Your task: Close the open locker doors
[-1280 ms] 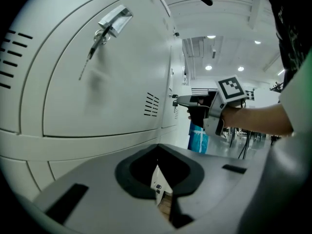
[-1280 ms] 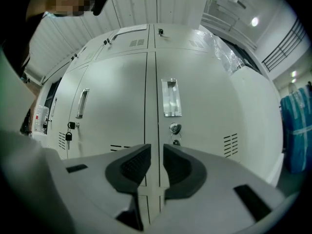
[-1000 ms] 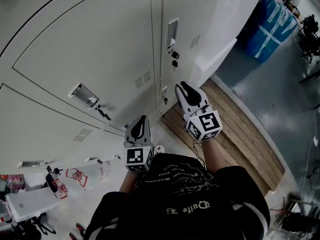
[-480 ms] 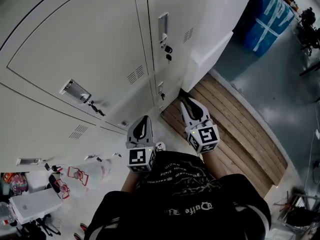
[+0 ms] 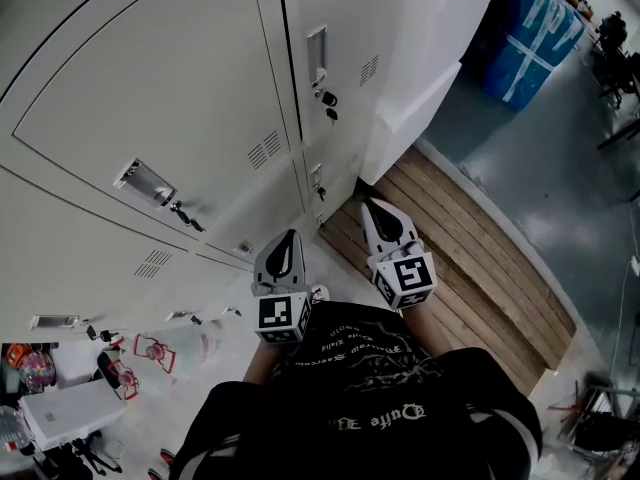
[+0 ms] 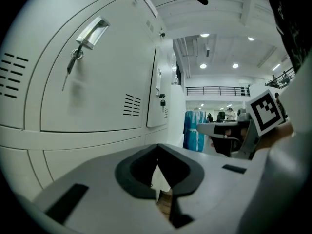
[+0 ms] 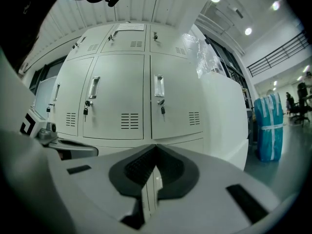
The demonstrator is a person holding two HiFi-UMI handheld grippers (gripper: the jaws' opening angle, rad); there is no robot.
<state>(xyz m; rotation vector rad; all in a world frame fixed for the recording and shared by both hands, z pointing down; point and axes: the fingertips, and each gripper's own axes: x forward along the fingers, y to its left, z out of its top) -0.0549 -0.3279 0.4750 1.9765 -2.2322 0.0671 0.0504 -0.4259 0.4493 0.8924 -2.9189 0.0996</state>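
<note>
**Q:** Item one, the jaws?

**A:** Right gripper (image 7: 155, 149): its jaws have just been closing and now meet tip to tip, with nothing between them. Left gripper (image 6: 157, 152): jaws also together, empty.

**Q:** Item two, the task's thing?

**A:** Pale grey steel locker doors (image 7: 176, 94). They stand ahead of the right jaws and well apart from them. From the left jaws they are ahead and to the left, and nearer. Each door has a recessed metal handle, small keys (image 7: 162, 109) hanging at the lock, and louvred vents (image 7: 129, 121). Every door in view looks flush with its frame; none appears ajar.

**Q:** Handling note?

**A:** As a judgement, an open door has to be found first. Once found, the closed jaw tips should go flat against its free edge near the lock. Press straight in until the door seats, and keep the tips off the dangling keys so nothing snags.

**Q:** Item three, further out?

**A:** Slatted wooden platform (image 5: 470, 258), below and to the right of the right jaws. Blue wrapped bundle with pale straps (image 5: 535, 38), far off to their right.

**Q:** Markings?

**A:** Marker cube (image 5: 405, 278) behind the right jaws carries black-and-white squares and no letters. Black T-shirt (image 5: 370, 398) has pale print that is upside down and not legible. No brand can be read on the lockers.
</note>
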